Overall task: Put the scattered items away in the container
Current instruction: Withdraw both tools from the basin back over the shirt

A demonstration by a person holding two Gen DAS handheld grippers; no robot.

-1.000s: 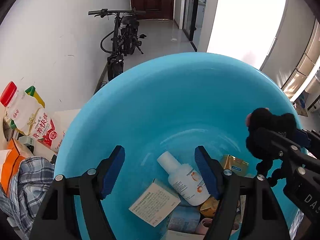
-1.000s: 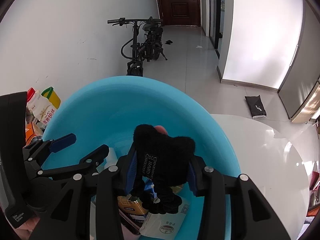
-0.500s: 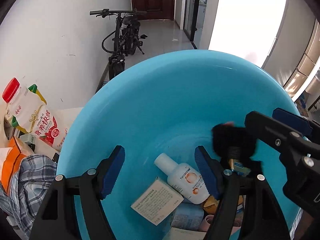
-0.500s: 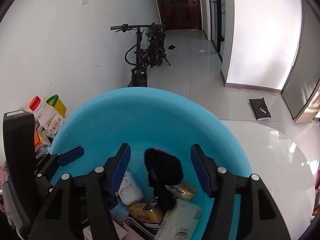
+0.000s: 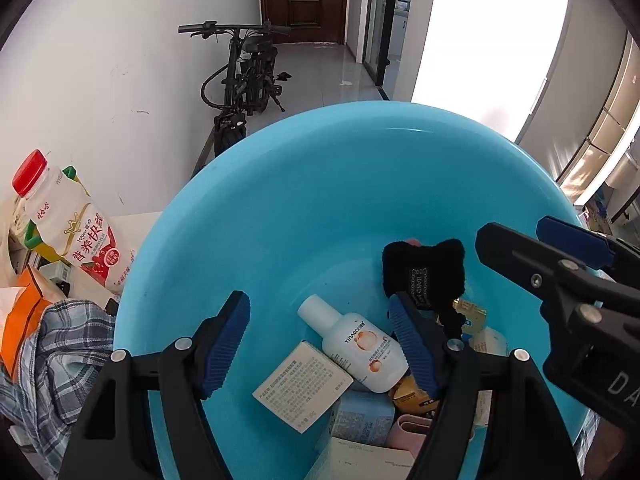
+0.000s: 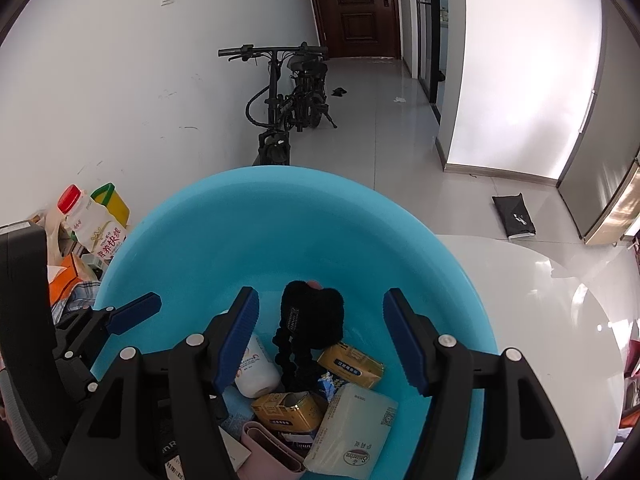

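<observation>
Item: black plush toy [image 6: 313, 318], lying in blue basin [image 6: 280, 216] among boxes. My right gripper [image 6: 320, 340] and left gripper [image 5: 320, 344]: both spread wide, empty. Risk: withdrawing, my fingers snag its dangling cord.

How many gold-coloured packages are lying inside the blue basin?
2. One gold box lies just right of the black plush item; a gold tin lies nearer the camera, beside the tissue pack. Others may be hidden underneath.
</observation>
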